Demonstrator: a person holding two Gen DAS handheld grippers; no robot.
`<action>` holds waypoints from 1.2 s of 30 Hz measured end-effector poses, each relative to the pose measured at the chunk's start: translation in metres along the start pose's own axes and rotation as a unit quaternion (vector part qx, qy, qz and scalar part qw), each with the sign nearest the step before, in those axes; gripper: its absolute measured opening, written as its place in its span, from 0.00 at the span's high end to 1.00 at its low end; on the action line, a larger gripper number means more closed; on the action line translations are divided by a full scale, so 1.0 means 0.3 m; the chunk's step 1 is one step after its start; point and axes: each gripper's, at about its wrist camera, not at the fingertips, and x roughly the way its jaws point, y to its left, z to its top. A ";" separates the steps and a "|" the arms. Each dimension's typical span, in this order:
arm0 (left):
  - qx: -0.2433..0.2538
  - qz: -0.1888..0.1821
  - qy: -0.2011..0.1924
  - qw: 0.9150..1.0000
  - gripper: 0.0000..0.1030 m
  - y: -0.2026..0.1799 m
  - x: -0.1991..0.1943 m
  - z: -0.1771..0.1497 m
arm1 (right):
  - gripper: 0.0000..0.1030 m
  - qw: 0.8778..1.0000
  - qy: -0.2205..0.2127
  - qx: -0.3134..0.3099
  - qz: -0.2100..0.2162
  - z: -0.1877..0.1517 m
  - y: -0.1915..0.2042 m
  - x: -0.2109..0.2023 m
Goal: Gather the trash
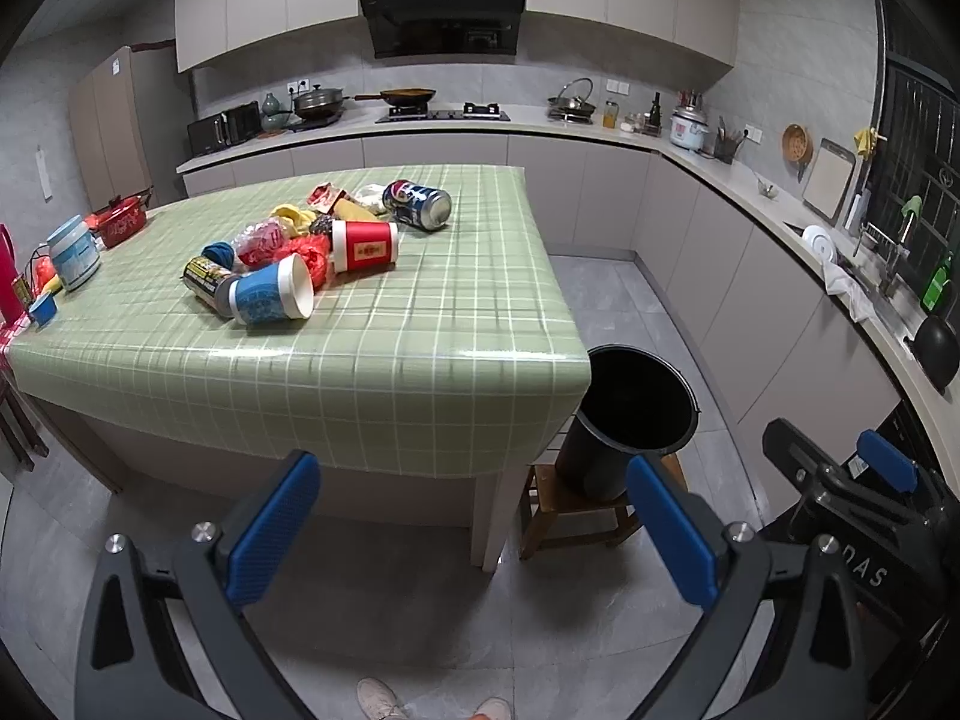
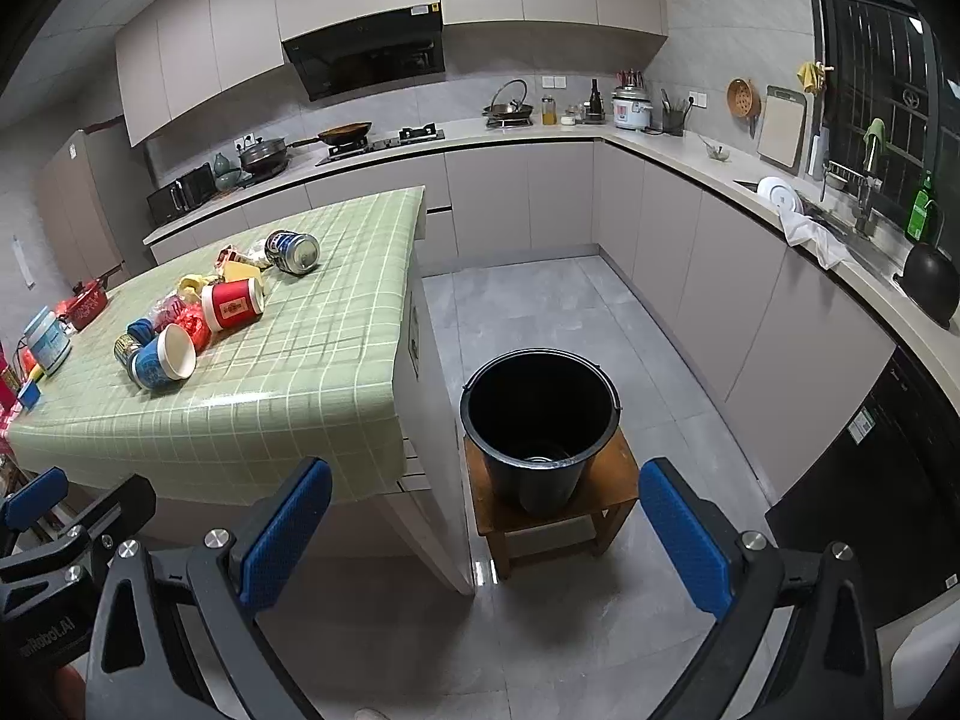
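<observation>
table (image 1: 420, 324), green-and-white checked cloth cover: carries a heap of trash toward its middle and far-left part.
blue-and-white paper cup (image 1: 273, 295), on its side, mouth toward the near edge, nearest item of the heap.
dark yellow-labelled tin can (image 1: 206, 283), lying just left of the blue cup, touching it.
red paper cup with white rims (image 1: 363, 246), on its side, behind the blue cup.
crumpled red plastic wrapper (image 1: 306, 255), between the two cups.
blue-and-silver drink can (image 1: 418, 204), on its side, toward the far edge, just behind the red cup.
yellow wrappers (image 1: 294, 219), in the heap's far part.
black plastic bucket (image 2: 540, 420), upright on a small brown wooden stool (image 2: 618, 474), on the floor just beside the table's near-right corner.
left tongs (image 1: 474, 540): blue-padded, spread wide, holding nothing, off the table's near edge.
right tongs (image 2: 486, 540): blue-padded, spread wide, holding nothing, facing the bucket.
</observation>
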 end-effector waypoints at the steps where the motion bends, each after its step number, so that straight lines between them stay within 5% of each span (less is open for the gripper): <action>1: 0.001 0.001 -0.002 1.000 0.00 -0.001 -0.002 0.002 | 0.00 1.000 0.000 0.000 0.000 0.000 -0.004 0.000; 36: -0.003 -0.006 -0.008 1.000 0.00 0.008 -0.019 -0.015 | 0.00 1.000 -0.013 0.008 0.001 -0.006 -0.005 -0.037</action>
